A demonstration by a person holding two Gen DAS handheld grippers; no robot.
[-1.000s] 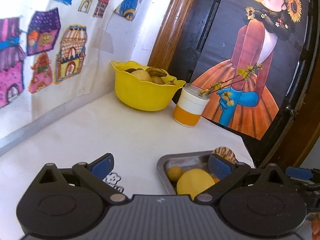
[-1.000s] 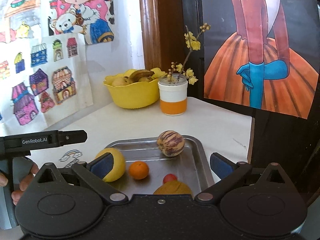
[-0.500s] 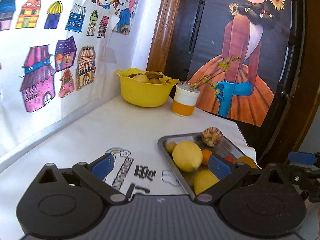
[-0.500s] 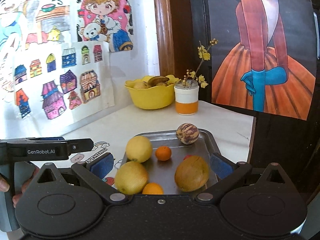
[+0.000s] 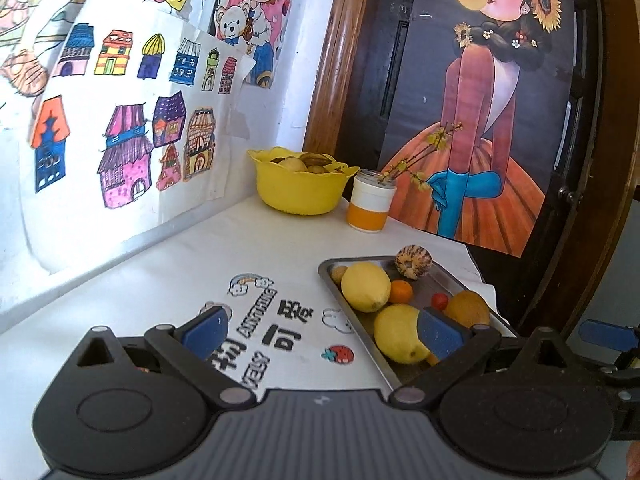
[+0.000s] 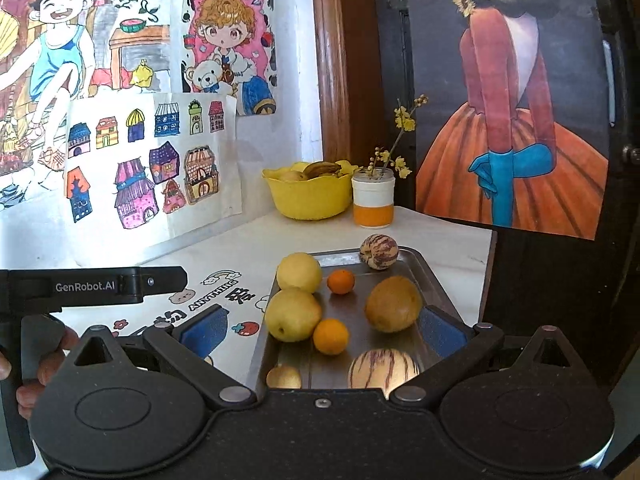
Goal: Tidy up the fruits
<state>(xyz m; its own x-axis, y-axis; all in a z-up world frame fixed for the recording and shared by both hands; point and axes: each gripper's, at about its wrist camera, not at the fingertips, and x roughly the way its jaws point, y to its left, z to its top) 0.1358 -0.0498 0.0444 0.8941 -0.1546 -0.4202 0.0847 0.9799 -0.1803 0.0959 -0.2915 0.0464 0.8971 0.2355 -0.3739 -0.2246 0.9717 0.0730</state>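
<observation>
On the rectangular steel tray (image 6: 418, 258) are sitting two yellow lemons (image 6: 293, 314), two small oranges (image 6: 331, 336), two striped melons (image 6: 378, 251) and one brown fruit (image 6: 393, 303). Both the left gripper (image 5: 320, 330) and right gripper (image 6: 322, 330) are hovering near it, jaws apart, empty. "GenRobot.AI" is showing on the left tool.

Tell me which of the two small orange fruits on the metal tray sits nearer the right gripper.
The small orange fruit beside the big yellow pear-like fruit; the other orange fruit lies farther back, toward the striped round fruit.
</observation>
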